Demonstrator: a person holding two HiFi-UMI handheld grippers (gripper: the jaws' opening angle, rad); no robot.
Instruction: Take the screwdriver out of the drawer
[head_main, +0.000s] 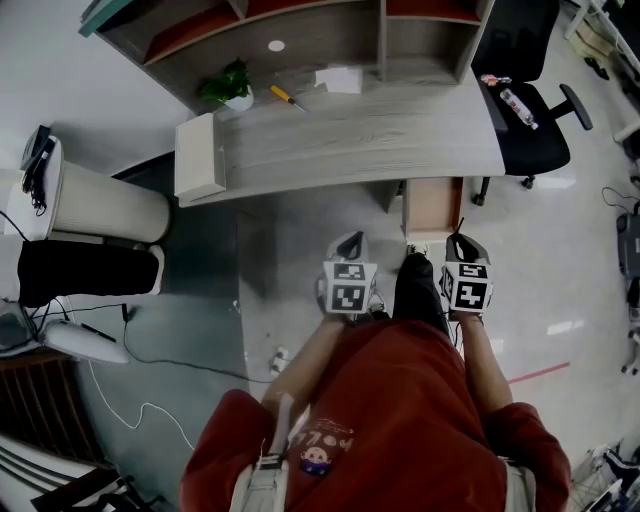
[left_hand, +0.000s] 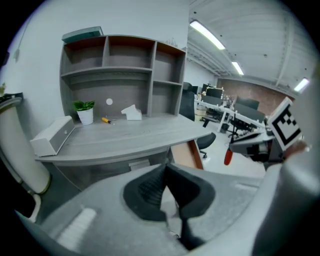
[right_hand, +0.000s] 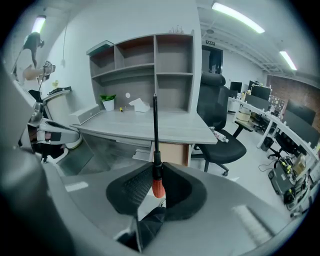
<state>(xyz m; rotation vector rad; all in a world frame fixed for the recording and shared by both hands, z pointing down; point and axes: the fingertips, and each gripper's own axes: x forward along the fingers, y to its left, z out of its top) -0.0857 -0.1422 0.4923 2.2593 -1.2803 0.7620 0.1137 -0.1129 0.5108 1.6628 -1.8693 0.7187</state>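
Note:
My right gripper (right_hand: 157, 176) is shut on a screwdriver with a red handle (right_hand: 158, 188); its thin black shaft (right_hand: 155, 125) stands up from the jaws. That red handle (left_hand: 228, 157) also shows in the left gripper view, under the right gripper (left_hand: 265, 144). My left gripper (left_hand: 168, 172) is shut with nothing between its pads. In the head view both grippers, left (head_main: 348, 246) and right (head_main: 465, 246), hang in front of the person, just short of the open wooden drawer (head_main: 432, 206) under the grey desk (head_main: 360, 140).
On the desk lie a yellow-handled screwdriver (head_main: 287, 97), a small potted plant (head_main: 228, 88), a white box (head_main: 200, 157) and crumpled white paper (head_main: 340, 79). A shelf unit (right_hand: 150, 70) stands at the back. A black office chair (head_main: 525, 95) with a bottle on it is at the right.

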